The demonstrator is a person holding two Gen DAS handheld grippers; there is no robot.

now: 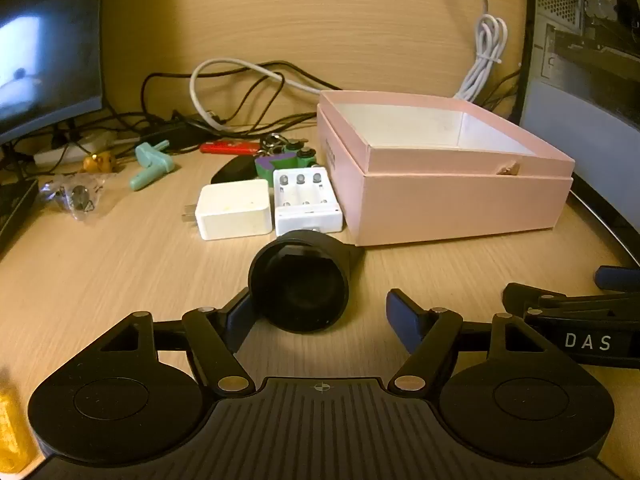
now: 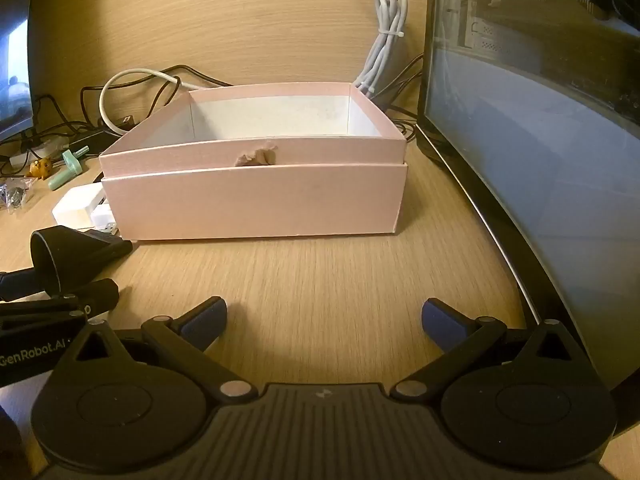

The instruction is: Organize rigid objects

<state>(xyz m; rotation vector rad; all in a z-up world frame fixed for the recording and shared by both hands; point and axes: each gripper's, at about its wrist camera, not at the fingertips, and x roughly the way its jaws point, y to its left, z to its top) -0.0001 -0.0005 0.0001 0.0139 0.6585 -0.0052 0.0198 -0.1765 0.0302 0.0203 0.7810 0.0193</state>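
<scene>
A black cone-shaped cup (image 1: pixel 300 280) lies on its side on the wooden desk, its wide mouth facing me. My left gripper (image 1: pixel 322 318) is open around it: the left finger sits against the cup's rim and the right finger stands clear of it. The same cup (image 2: pixel 68 256) shows at the left edge of the right wrist view. An open pink box (image 2: pixel 256 204) with a white inside stands just behind, its front rim torn. My right gripper (image 2: pixel 324 320) is open over bare desk in front of the box, with nothing between its fingers.
Left of the pink box (image 1: pixel 452 200) lie a white plug adapter (image 1: pixel 232 208), a white battery charger (image 1: pixel 306 204), green-purple batteries (image 1: pixel 280 160), a red item (image 1: pixel 230 147), a mint tool (image 1: pixel 150 164) and a small plastic bag (image 1: pixel 78 196). Cables run behind. A computer case (image 2: pixel 540 120) walls the right side, a monitor (image 1: pixel 48 48) the left.
</scene>
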